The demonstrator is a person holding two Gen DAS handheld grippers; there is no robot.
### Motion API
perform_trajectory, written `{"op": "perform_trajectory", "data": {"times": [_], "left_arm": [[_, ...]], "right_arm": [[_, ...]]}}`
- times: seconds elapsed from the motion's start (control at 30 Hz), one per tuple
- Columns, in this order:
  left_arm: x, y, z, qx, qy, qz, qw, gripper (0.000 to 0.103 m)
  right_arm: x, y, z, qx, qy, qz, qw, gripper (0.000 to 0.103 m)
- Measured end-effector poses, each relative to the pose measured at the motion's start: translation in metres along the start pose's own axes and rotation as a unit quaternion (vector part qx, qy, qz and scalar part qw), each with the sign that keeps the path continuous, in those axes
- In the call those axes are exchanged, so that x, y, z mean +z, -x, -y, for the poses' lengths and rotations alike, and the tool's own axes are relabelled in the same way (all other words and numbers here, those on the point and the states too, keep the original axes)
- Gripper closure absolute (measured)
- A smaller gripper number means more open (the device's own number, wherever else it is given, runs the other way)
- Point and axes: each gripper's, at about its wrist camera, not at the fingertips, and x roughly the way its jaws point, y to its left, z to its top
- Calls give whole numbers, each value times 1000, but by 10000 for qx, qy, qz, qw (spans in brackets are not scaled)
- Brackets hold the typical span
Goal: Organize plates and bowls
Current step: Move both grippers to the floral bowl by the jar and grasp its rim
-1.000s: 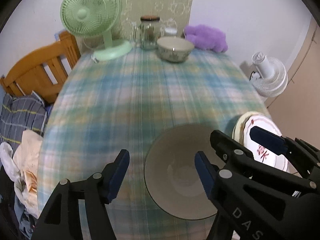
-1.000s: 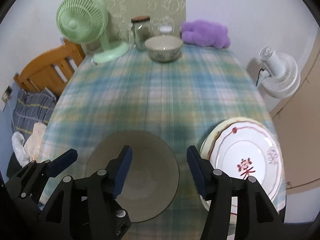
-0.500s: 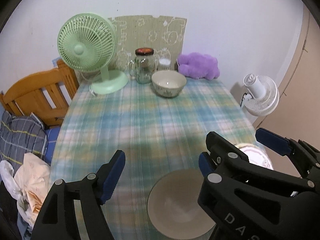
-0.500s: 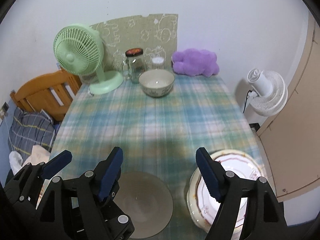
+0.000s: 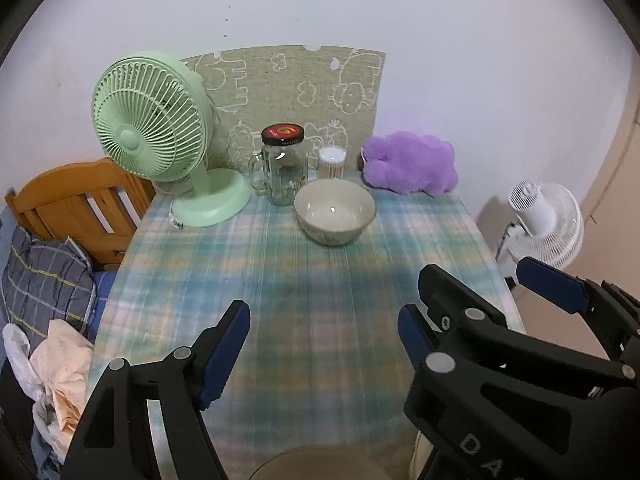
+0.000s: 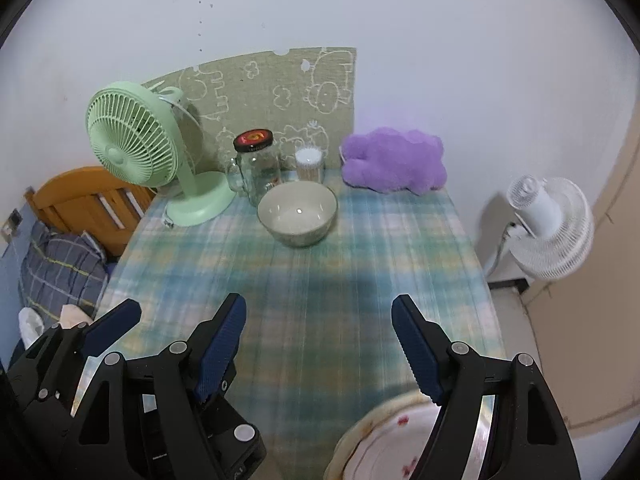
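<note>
Approach step: left gripper (image 5: 324,334) and right gripper (image 6: 318,334) both wide, empty; next, reach the far bowl (image 6: 297,213) ahead.

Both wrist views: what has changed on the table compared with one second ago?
Both claws, left claw and right claw, pulled back and tilted up: the near bowl and the plates slid to the bottom edge of the views. Nothing was gripped or released; both claws stayed open. The far bowl, green fan and jar kept their places.
</note>
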Motion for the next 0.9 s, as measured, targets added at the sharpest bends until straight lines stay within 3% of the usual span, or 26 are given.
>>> {"op": "perform_trajectory", "data": {"times": [0.57,0.9], "left_arm": [[74,-81,29,845,393,120,9956,26],[96,-139,15,978,523,-29,9938,38]], "right_arm": [[87,-89,47,524,202,65,9984,32],[115,-158,40,590,187,-126,9980,45]]}}
